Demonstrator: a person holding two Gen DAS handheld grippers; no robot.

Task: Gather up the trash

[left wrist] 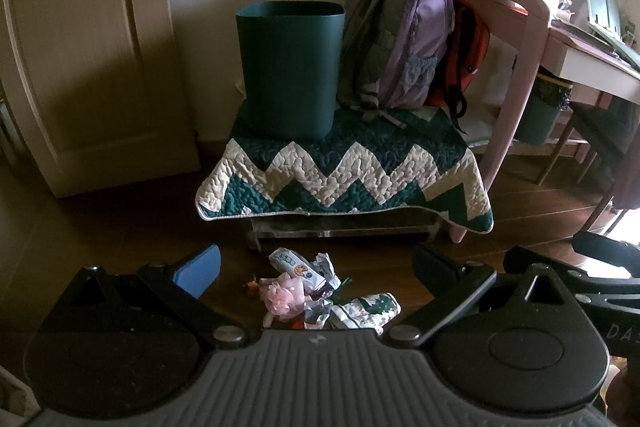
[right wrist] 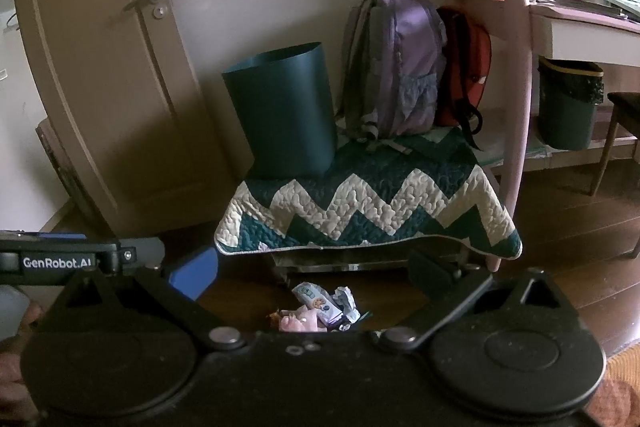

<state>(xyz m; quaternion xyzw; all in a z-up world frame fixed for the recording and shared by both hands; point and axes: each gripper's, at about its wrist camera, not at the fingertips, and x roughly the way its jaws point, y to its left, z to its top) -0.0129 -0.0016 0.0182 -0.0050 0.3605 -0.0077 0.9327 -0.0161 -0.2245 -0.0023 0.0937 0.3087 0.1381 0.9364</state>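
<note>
A small pile of trash [left wrist: 320, 291] lies on the dark wood floor in front of a low stool: crumpled wrappers, a white snack packet and a pink frilly piece. It also shows in the right wrist view [right wrist: 320, 309]. A dark teal bin [left wrist: 290, 67] stands on the stool's zigzag quilt [left wrist: 344, 175], left of a purple backpack [left wrist: 400, 39]; the bin also shows in the right wrist view [right wrist: 282, 111]. My left gripper [left wrist: 320, 267] is open and empty above the pile. My right gripper [right wrist: 316, 277] is open and empty, also above the pile.
A cream door [left wrist: 80, 47] stands at the left. A red backpack [right wrist: 464, 67] leans behind the purple one. A pink desk [right wrist: 560, 23] with shelves stands at the right, with a second lined bin [right wrist: 570, 103] under it and a chair beside it.
</note>
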